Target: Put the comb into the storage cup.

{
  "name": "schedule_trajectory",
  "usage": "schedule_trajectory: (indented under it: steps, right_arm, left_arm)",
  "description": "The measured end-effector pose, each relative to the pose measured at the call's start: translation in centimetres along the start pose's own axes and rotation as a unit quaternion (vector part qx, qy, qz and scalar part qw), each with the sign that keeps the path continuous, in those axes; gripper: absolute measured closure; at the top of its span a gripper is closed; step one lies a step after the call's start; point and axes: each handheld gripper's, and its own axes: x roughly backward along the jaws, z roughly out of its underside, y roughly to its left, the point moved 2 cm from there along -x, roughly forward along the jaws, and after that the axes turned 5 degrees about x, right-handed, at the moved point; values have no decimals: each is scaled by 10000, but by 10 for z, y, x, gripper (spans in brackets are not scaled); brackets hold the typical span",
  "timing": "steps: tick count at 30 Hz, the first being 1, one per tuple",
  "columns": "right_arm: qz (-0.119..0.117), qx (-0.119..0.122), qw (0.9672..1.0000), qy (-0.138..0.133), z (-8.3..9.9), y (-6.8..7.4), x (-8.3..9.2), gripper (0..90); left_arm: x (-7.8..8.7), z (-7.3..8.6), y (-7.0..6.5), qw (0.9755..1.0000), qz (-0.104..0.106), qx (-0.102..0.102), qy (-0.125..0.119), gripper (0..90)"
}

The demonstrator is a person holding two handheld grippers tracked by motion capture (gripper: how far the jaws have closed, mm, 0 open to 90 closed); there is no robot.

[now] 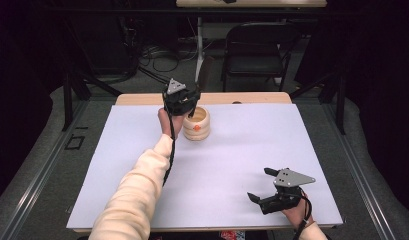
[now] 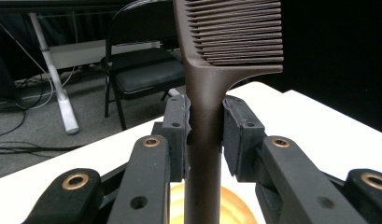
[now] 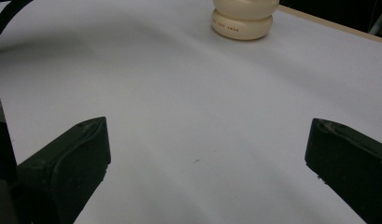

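Note:
A dark brown comb [image 2: 205, 93] stands upright in the left gripper view, its teeth at the top and its handle clamped between the pads. My left gripper [image 2: 205, 135] is shut on that handle, held right over the cream ribbed wooden pot [image 2: 230, 205]. In the high view the left gripper [image 1: 181, 102] hovers at the pot [image 1: 197, 125], which stands at the back middle of the white table and carries an orange mark. My right gripper [image 1: 259, 184] rests low near the front right of the table, jaws wide apart with nothing between them. The right gripper view shows the pot [image 3: 244, 18] far off.
The white table top [image 1: 232, 160] has a wooden strip along its far edge. A black folding chair [image 1: 257, 50], a white table leg and cables stand on the floor behind. A black cable runs along the left forearm's sleeve.

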Motion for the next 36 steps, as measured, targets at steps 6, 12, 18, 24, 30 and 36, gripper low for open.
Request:
schedule_trajectory:
  steps: [6, 12, 18, 24, 30, 36]
  right_arm:
    - [1, 9, 10000, -2, 0, 0, 0, 0]
    - [1, 9, 10000, 0, 0, 0, 0, 0]
    - [1, 8, 10000, -3, 0, 0, 0, 0]
    - [3, -1, 10000, -1, 0, 0, 0, 0]
    - [7, -2, 10000, -2, 0, 0, 0, 0]
    - [7, -20, 10000, 2, 0, 0, 0, 0]
  left_arm:
    - [-2, 3, 1, 10000, 8, 14, 15, 724]
    - [-3, 5, 1, 10000, 17, -25, 35, 724]
    - [-5, 8, 1, 10000, 47, -37, 63, 724]
    - [-6, 10, 1, 9999, 47, -55, 93, 724]
    - [-8, 14, 0, 9998, 48, -119, 138, 724]
    - [-10, 16, -1, 9997, 45, -136, 176, 724]
